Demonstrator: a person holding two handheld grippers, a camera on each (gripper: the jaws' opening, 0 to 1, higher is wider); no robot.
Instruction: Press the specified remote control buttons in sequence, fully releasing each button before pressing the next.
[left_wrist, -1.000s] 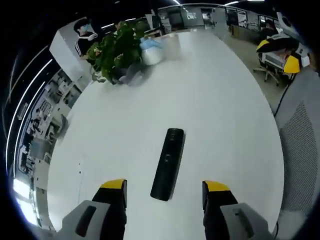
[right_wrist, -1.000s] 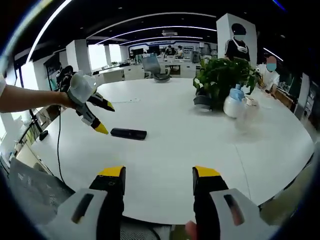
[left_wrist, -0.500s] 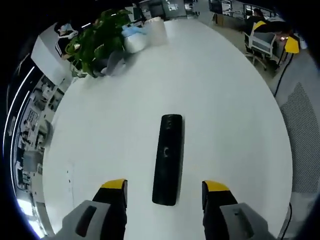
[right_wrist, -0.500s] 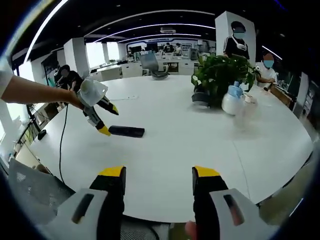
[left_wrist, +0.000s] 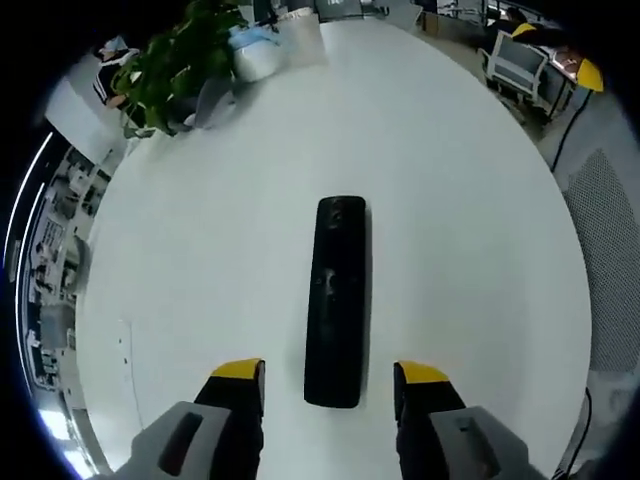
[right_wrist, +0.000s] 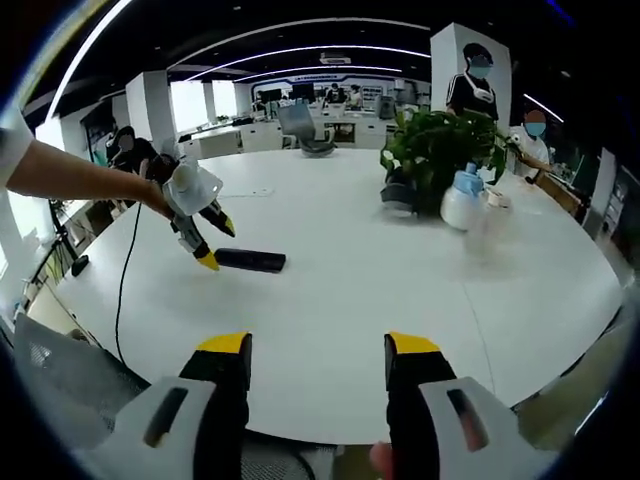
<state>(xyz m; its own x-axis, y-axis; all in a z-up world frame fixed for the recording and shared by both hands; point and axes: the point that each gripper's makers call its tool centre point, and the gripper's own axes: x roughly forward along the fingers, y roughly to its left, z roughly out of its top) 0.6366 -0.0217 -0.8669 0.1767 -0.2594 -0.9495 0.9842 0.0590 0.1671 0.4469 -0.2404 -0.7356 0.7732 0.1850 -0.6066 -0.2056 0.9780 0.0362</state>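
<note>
**Left gripper view: remote lies between spread jaws on the white bench**

Left gripper view looks down on a large, round-edged white bench (left_wrist: 450, 200), smooth and matte. At its far edge stands a leafy green plant (left_wrist: 175, 65) with a pale blue-capped bottle (left_wrist: 250, 55) just beside it. Office chairs (left_wrist: 520, 60) sit beyond the rim, and a grey mesh surface (left_wrist: 610, 270) runs along one side.

The remote (left_wrist: 337, 300) is a long, slim black bar with rounded ends, a round button near its far end and fainter markings midway. Its long axis runs straight away from the camera, in line with the jaws, with nothing on the bench near it. The left gripper (left_wrist: 328, 375) hangs with its yellow-tipped grey jaws wide apart, one on each side of the remote's near end, holding nothing; whether they touch the bench cannot be told.

Right gripper view shows the same remote (right_wrist: 250, 261) lying crosswise well away across the bench (right_wrist: 420, 290), the left gripper (right_wrist: 212, 245) at its end, held by a person's arm (right_wrist: 70, 175) with a cable (right_wrist: 125, 270) hanging down. The plant (right_wrist: 440, 150) and bottle (right_wrist: 463, 205) stand well apart from it. The right gripper (right_wrist: 316, 350) has its jaws wide apart and empty, above the near rim.
</note>
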